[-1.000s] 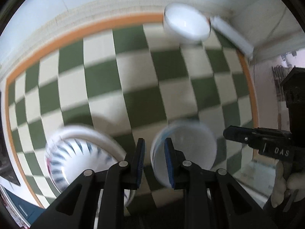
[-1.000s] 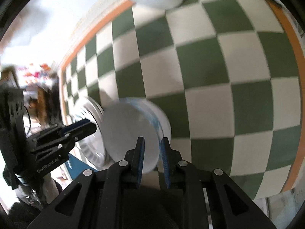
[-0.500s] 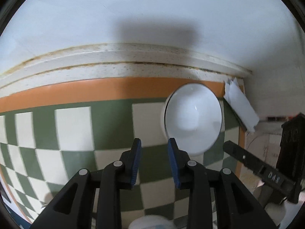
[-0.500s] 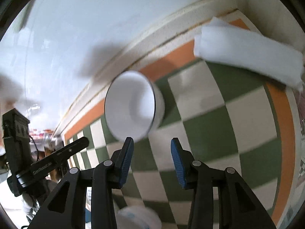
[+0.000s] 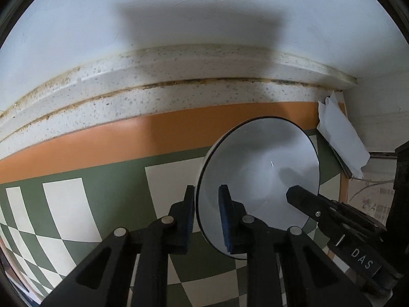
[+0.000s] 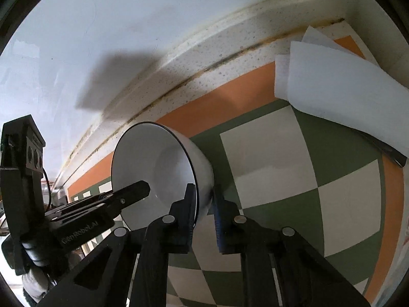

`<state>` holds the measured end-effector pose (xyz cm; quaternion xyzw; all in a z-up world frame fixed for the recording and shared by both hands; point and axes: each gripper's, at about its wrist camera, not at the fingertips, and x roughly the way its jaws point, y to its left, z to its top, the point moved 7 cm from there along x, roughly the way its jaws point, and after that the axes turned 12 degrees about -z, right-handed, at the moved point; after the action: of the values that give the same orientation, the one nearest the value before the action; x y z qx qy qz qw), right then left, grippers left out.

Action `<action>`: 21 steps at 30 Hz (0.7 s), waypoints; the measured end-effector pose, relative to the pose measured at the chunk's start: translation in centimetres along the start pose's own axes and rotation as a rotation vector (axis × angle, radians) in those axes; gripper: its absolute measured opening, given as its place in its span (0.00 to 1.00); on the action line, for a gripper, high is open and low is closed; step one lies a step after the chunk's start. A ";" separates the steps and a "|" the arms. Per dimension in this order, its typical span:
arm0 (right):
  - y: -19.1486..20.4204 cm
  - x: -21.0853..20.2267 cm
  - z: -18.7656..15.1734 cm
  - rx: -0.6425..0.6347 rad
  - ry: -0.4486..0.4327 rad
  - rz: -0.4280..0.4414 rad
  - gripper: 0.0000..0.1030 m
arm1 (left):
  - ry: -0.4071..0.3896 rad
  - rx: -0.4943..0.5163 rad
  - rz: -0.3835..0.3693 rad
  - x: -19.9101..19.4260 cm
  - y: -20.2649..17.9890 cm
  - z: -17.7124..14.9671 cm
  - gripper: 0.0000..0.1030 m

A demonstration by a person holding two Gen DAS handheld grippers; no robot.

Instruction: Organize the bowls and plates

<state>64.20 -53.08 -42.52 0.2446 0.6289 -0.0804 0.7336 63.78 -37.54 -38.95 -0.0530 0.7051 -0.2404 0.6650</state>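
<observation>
A white bowl (image 5: 260, 168) with a thin dark rim stands at the back of the green-and-cream checked cloth (image 5: 102, 204), close to the wall. My left gripper (image 5: 205, 212) straddles the bowl's left rim, one pad outside and one inside, and its jaws are closing on that rim. My right gripper (image 6: 204, 206) straddles the opposite side of the bowl (image 6: 153, 166), with the wall between its pads as its jaws close on it. Each view shows the other gripper's finger reaching into the bowl.
A folded white sheet (image 5: 340, 140) lies just right of the bowl in the back corner, also large in the right wrist view (image 6: 332, 87). A speckled ledge (image 5: 179, 76) and the white wall run directly behind. The cloth's orange border (image 5: 127, 138) lies under the ledge.
Both grippers left the plates and small bowl at the front and moved to the white bowl at the back. Their jaws, apart half a second ago, now sit over its rim.
</observation>
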 end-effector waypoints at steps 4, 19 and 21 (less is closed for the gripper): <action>0.2 0.3 -0.8 -0.020 -0.003 -0.019 0.13 | -0.025 0.016 0.016 -0.8 -0.4 -0.5 0.16; 2.1 -8.7 -9.2 -0.076 -0.102 0.007 0.12 | -0.138 0.097 -0.027 -10.1 -3.9 -9.0 0.16; 2.1 -10.4 -11.5 -0.092 -0.112 0.008 0.12 | -0.148 0.098 -0.038 -11.6 -3.7 -11.3 0.16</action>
<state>52.88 -47.88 -33.01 0.2085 0.5889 -0.0621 0.7784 53.28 -33.16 -26.90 -0.0514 0.6402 -0.2827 0.7125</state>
